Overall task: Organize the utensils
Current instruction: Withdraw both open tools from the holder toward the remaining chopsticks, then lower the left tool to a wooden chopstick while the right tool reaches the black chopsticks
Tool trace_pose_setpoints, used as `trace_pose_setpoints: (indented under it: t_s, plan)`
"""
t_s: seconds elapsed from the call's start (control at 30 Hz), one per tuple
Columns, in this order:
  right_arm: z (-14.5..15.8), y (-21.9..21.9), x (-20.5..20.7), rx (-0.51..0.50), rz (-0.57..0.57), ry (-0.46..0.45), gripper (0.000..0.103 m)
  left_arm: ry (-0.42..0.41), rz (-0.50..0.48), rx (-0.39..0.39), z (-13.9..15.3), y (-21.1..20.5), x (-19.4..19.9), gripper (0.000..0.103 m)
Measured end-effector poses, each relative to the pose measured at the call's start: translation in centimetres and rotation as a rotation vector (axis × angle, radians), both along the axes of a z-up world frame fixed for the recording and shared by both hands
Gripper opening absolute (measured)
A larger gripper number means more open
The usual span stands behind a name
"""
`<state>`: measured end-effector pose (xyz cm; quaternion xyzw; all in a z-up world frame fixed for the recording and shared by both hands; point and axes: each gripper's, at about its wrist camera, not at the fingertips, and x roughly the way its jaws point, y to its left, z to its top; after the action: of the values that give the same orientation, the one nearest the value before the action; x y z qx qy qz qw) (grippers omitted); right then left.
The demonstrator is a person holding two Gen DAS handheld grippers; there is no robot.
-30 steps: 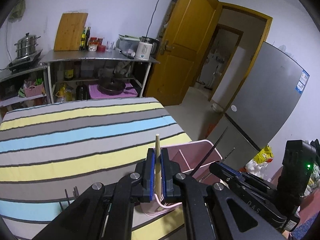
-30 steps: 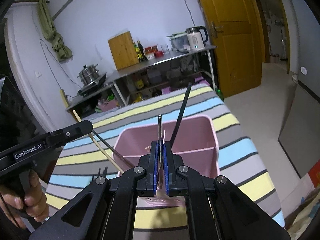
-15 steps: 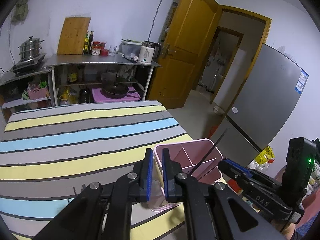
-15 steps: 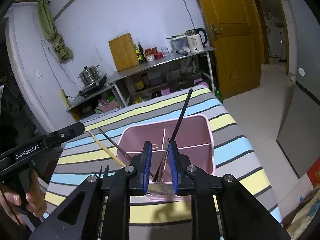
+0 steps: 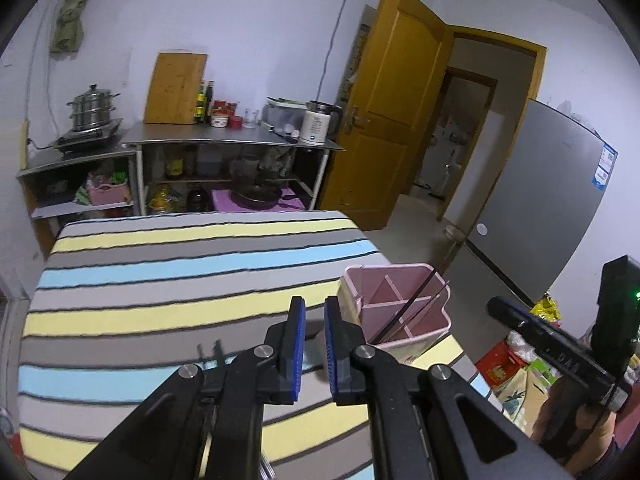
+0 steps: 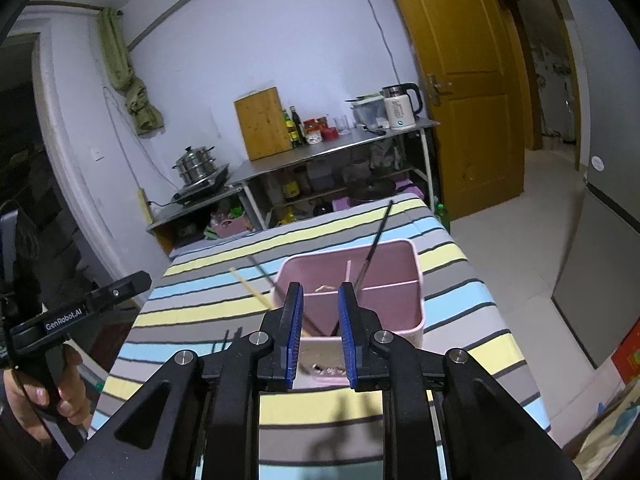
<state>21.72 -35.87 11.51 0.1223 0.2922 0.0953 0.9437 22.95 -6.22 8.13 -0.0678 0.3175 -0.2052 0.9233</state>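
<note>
A pink utensil holder [image 6: 400, 276] with dividers stands on the striped tablecloth near the table's right edge; it also shows in the left wrist view [image 5: 404, 308]. Black chopsticks [image 6: 374, 248] and a wooden chopstick [image 6: 250, 290] lean out of it. My right gripper [image 6: 320, 308] is open and empty, just above the holder's near side. My left gripper [image 5: 315, 316] is open and empty, over the cloth to the left of the holder. A dark fork [image 5: 210, 354] lies on the cloth at the left gripper's lower left.
The striped table [image 5: 160, 280] reaches to a steel shelf unit [image 5: 232, 148] with kettle, bottles and cutting board. A grey fridge [image 5: 552, 208] and an open wooden door [image 5: 392, 120] stand to the right. The floor drops off past the table's right edge.
Both grippers have opened and let go of their utensils into the holder. Both have drawn back and up from it; the left one moved to the left.
</note>
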Motion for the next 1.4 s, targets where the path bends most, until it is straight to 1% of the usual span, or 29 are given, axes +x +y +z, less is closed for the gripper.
trace_pose_setpoints:
  t_s: [0.4, 0.57, 0.7, 0.87, 1.13, 1.27, 1.3, 1.4]
  plan:
    - [0.6, 3.0, -4.7, -0.008, 0.073, -0.017, 0.018, 0.000, 0.085, 0.018, -0.9, 5.5, -6.9, 0.009]
    - [0.2, 4.1, -6.3, -0.005, 0.107, -0.011, 0.018, 0.010, 0.098, 0.035, -1.8, 6.3, -9.5, 0.009]
    - [-0.8, 5.1, -7.1, -0.014, 0.142, 0.003, 0.018, 0.034, 0.101, 0.031, -3.0, 6.6, -10.3, 0.009]
    - [-3.0, 6.5, -6.5, -0.018, 0.186, 0.052, 0.018, 0.083, 0.098, 0.040, -5.5, 6.8, -9.3, 0.009]
    - [-7.0, 8.6, -3.6, -0.042, 0.232, 0.148, 0.018, 0.207, 0.122, 0.051, -11.5, 7.0, -5.1, 0.009]
    - [-8.9, 9.5, -2.1, -0.048, 0.246, 0.192, 0.018, 0.247, 0.139, 0.060, -13.8, 7.3, -3.1, 0.009]
    - [-9.3, 9.8, -1.7, -0.051, 0.252, 0.201, 0.018, 0.253, 0.143, 0.058, -14.3, 7.4, -2.6, 0.010]
    - [-10.5, 11.0, -0.9, -0.058, 0.273, 0.228, 0.018, 0.269, 0.157, 0.058, -15.5, 7.7, -1.4, 0.016]
